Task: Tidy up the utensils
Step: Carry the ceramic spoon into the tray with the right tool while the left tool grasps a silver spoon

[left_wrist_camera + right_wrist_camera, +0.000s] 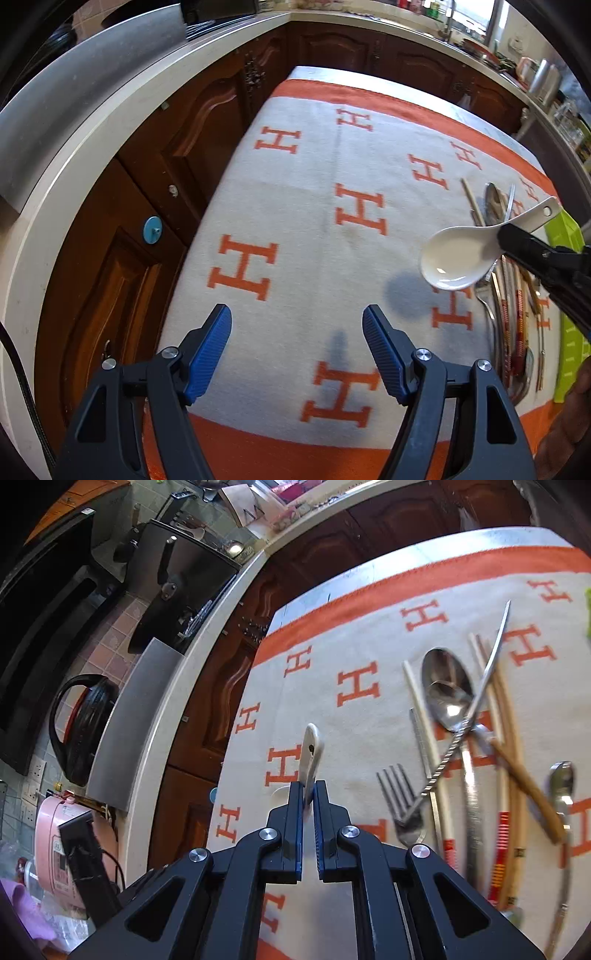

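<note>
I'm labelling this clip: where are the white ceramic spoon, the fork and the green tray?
white ceramic spoon [448,260], left wrist view, on its bowl.
fork [400,794], right wrist view, on its tines.
green tray [567,350], left wrist view, on its near wall.

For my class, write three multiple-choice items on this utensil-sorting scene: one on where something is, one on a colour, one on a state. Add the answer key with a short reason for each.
1. Where is the white ceramic spoon?
A. Flat on the cloth
B. Raised above the cloth in the right gripper
C. In the green tray

2. What colour are the H letters on the tablecloth?
A. Blue
B. Green
C. Orange

3. How does the left gripper stand?
A. Open, nothing between its pads
B. Shut on a fork
C. Shut on chopsticks

Answers:
1 B: the closed jaws clamp the spoon's handle, and the spoon's shadow lies on the cloth below its bowl.
2 C: every letter matches the orange border.
3 A: only bare cloth shows between its blue pads.
</note>
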A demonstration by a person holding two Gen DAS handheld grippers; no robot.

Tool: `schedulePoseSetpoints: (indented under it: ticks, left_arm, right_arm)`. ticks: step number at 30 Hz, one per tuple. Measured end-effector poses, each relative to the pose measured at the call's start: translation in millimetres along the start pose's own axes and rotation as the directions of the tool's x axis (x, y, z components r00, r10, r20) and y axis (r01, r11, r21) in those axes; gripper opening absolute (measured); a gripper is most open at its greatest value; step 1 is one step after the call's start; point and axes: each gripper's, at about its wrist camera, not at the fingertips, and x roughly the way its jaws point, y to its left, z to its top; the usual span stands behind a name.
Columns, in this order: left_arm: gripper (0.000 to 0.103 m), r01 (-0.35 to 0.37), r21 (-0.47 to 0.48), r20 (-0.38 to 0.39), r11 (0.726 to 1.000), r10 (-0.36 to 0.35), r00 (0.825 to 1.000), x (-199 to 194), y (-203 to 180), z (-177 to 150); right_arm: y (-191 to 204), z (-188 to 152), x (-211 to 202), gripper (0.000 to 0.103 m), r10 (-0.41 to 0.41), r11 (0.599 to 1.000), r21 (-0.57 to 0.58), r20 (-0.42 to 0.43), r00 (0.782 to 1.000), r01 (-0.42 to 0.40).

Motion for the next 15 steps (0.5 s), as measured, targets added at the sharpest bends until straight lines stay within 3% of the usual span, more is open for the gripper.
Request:
schedulePoseSetpoints:
  ticks: [5, 8, 12, 15]
  left_arm:
    - [0.072, 0.086, 0.102, -0.001, 0.991, -0.087, 0.996, -7.8, -25.0, -5.8]
    - [0.072, 0.197, 0.157, -0.043, 0.968, -0.193, 0.98, -9.3, -43.6, -9.1]
    - [0.072, 0.366, 0.223, -0.121, 0.904, -0.347, 0.93, -11.7, -71.2, -16.4]
    - [0.072, 0.447, 0.278, -0.158, 0.85, -0.419, 0.894, -18.5, -91.6, -25.2]
  right_arm:
    - [-31.0, -1.1, -72.7, 0.005, -0.036, 0.998, 0.05, 0.074, 0.997, 0.032]
    - [-59.6, -5.4, -121.9, 0.005, -0.087, 0.991, 0.11, 0.142, 0.986, 0.072]
    - [-99.2, -12.0, -175.3, 0.005, -0.159, 0.973, 0.2, 0.214, 0.964, 0.116]
    - [-135.5, -18.4, -208.2, 0.004, -0.219, 0.949, 0.282, 0.252, 0.943, 0.145]
